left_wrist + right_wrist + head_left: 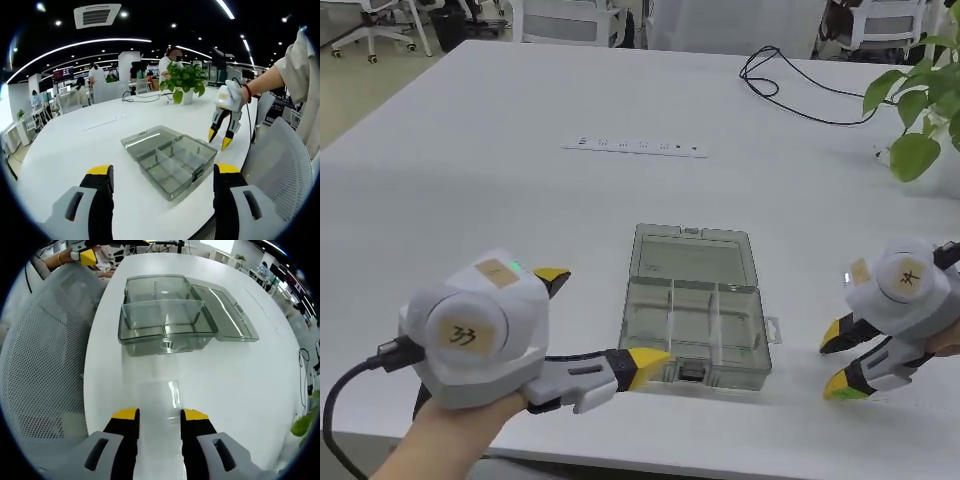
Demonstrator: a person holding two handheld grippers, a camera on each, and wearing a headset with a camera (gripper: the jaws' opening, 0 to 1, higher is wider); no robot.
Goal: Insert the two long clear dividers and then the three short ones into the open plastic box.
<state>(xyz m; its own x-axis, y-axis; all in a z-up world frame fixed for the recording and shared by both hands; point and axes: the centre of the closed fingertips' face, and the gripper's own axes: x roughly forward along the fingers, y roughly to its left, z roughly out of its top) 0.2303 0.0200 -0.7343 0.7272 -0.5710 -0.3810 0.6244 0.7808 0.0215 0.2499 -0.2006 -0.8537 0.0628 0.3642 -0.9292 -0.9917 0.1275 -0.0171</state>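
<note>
The clear plastic box (695, 325) sits open near the table's front edge, lid (692, 255) laid flat behind it. Clear dividers stand inside and split it into compartments. My left gripper (600, 320) is open at the box's left front corner, with nothing between the jaws. It faces the box (170, 160) from close by (164, 170). My right gripper (837, 360) hovers open to the right of the box. From the right gripper (159, 414), a clear flat strip (157, 397) lies on the table just ahead of the jaws, with the box (165, 320) beyond.
A white power strip (636, 146) lies mid-table, a black cable (790, 85) beyond it, and a potted plant (920, 110) at the far right. A mesh chair (45, 365) stands at the table's front edge. People are in the background (95, 75).
</note>
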